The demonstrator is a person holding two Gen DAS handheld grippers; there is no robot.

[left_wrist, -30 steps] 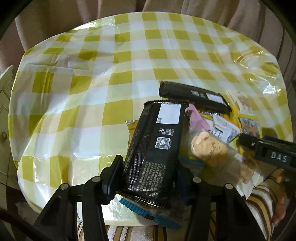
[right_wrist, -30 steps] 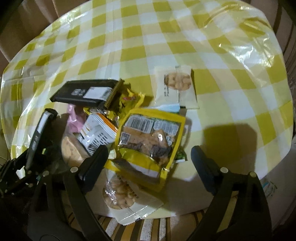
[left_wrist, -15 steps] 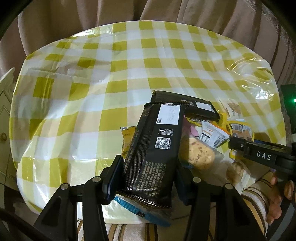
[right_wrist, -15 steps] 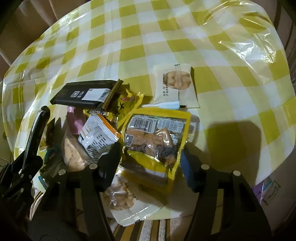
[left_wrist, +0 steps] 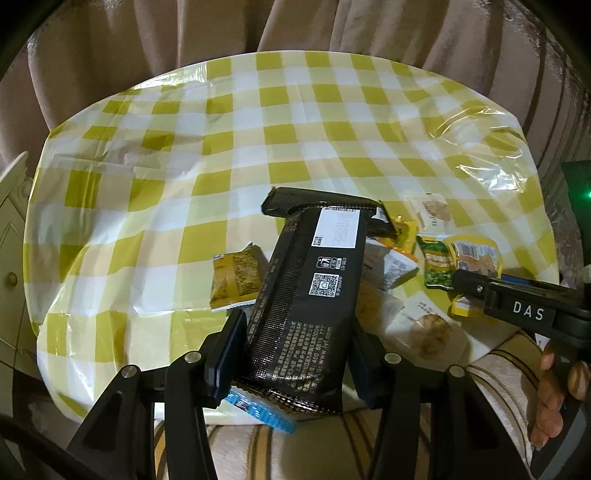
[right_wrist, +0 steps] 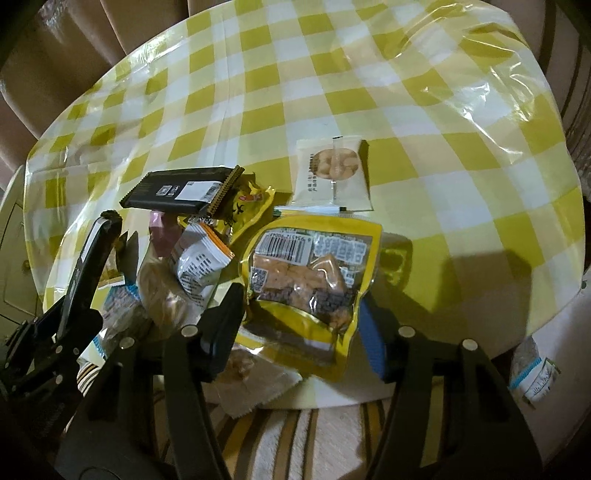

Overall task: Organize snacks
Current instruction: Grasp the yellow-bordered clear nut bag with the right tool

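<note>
My left gripper (left_wrist: 295, 354) is shut on a long black snack pack (left_wrist: 310, 295) and holds it lifted above the table's near edge; a blue-edged wrapper (left_wrist: 258, 410) sticks out under it. My right gripper (right_wrist: 303, 325) is shut on a yellow pouch with a clear window (right_wrist: 310, 273), lifted off the pile. A second black pack (right_wrist: 181, 192) lies on the yellow checked tablecloth (right_wrist: 332, 74). The right gripper also shows in the left wrist view (left_wrist: 458, 280), and the left gripper in the right wrist view (right_wrist: 107, 229).
A pile of small packets sits at the table's near edge: a white cookie packet (right_wrist: 332, 173), a white-orange packet (right_wrist: 199, 262), a yellow wrapper (right_wrist: 243, 206), a small yellow-brown packet (left_wrist: 232, 277) and a green packet (left_wrist: 436, 266). Curtains (left_wrist: 295, 29) hang behind the table.
My right gripper closed on the yellow pouch and lifted it. My left gripper pulled back and up with the black pack, uncovering the small yellow-brown packet.
</note>
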